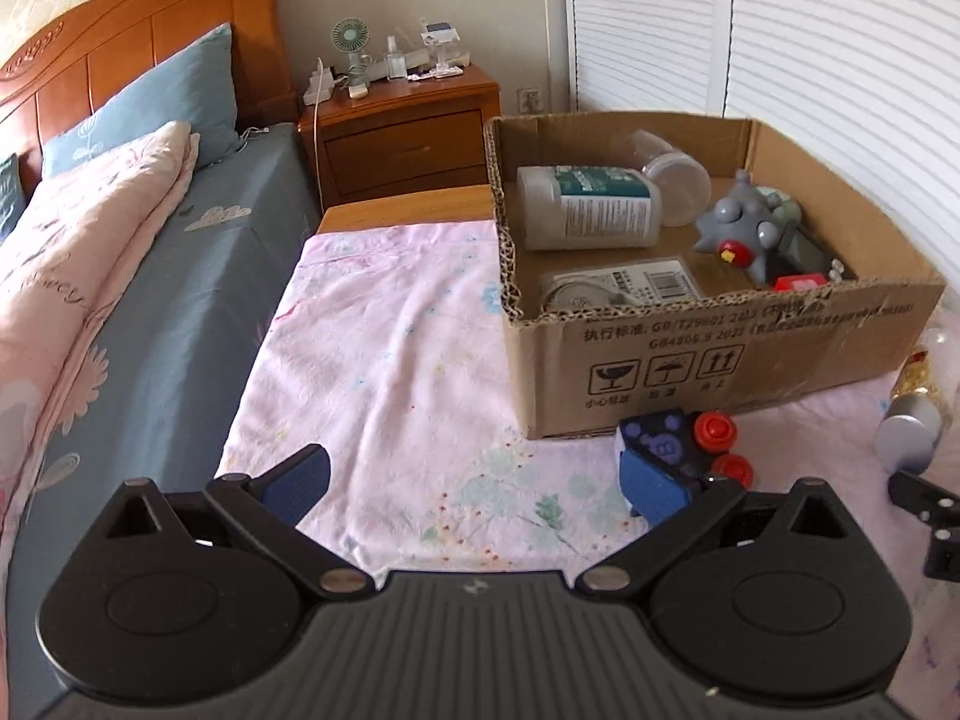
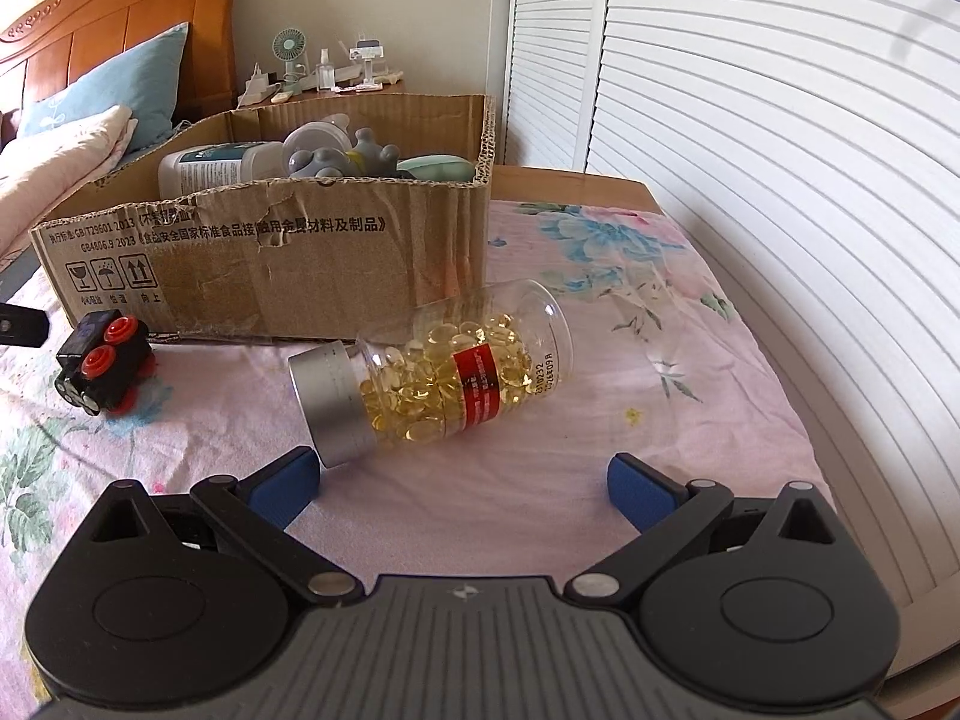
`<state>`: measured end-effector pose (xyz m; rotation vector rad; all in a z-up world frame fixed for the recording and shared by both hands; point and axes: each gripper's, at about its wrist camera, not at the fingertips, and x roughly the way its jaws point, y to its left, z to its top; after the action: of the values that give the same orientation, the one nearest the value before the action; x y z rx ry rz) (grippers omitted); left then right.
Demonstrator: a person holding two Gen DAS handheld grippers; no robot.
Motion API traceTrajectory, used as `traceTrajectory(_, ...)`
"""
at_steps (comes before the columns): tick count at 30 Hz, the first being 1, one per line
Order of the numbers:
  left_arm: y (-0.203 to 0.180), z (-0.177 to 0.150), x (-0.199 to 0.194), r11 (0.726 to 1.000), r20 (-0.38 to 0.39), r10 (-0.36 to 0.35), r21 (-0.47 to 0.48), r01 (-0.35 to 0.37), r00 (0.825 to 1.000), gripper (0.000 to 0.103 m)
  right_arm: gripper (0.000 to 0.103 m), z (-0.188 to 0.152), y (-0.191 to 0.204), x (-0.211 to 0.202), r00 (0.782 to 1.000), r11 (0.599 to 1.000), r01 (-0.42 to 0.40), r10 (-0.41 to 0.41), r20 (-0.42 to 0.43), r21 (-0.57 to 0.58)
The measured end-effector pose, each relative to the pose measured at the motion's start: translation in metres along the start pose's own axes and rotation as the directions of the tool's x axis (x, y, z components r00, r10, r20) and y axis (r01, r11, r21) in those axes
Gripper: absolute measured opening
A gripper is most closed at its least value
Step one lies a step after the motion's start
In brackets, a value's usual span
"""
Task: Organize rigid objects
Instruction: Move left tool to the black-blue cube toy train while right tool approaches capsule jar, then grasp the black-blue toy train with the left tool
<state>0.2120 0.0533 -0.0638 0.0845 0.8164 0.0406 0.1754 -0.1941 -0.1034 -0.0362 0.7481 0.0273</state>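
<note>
Your right gripper (image 2: 462,483) gapes wide and empty before the capsule jar (image 2: 432,375) lying by the cardboard box (image 2: 288,252), left gripper (image 1: 474,480) also open, and that round jar could roll off mid-squeeze.

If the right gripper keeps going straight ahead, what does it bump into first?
Most likely the capsule bottle, lying on its side just ahead of the open right gripper. Its silver cap sits nearest, by the left finger. The cardboard box is farther back.

toy train (image 2: 103,360) left of capsule bottle (image 2: 432,375)
</note>
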Motion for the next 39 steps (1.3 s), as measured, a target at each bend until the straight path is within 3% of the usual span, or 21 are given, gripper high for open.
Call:
traceTrajectory(7, -0.034, 0.003, 0.001, 0.984, -0.022, -0.175, 0.026, 0.176, 0.984, 0.102, 0.103, 0.000, 0.000, 0.000, 1.000, 1.000, 0.001, -0.001, -0.002, 0.001)
traceTrajectory(13, -0.052, -0.002, 0.026, 0.986, -0.061, -0.163, 0.025, 0.165, 0.985, 0.102, 0.103, 0.000, -0.001, 0.000, 1.000, 1.000, -0.003, 0.003, -0.003, -0.004)
traceTrajectory(20, -0.033, -0.011, 0.034, 0.990, -0.087, -0.136, -0.034, 0.134, 0.987, 0.098, 0.103, -0.003, -0.002, -0.001, 1.000, 1.000, -0.011, 0.011, 0.006, -0.010)
traceTrajectory(23, -0.034, -0.013, 0.031, 0.991, -0.074, -0.135, -0.027, 0.133, 0.988, 0.085, 0.103, -0.004, -0.001, -0.002, 1.000, 1.000, -0.012, 0.012, 0.010, -0.012)
traceTrajectory(25, -0.038, -0.012, 0.028, 0.990, -0.056, -0.142, -0.009, 0.141, 0.988, 0.068, 0.103, -0.004, -0.002, -0.002, 1.000, 1.000, -0.012, 0.013, 0.014, -0.013)
traceTrajectory(29, -0.047, -0.012, 0.025, 0.985, -0.038, -0.168, 0.024, 0.169, 0.985, 0.051, 0.103, -0.004, -0.002, -0.002, 1.000, 1.000, -0.019, 0.019, 0.017, -0.019)
traceTrajectory(39, -0.037, -0.019, 0.019, 0.981, -0.033, -0.189, 0.039, 0.190, 0.981, 0.049, 0.103, 0.002, -0.016, 0.003, 0.990, 0.981, -0.140, 0.140, -0.010, -0.134)
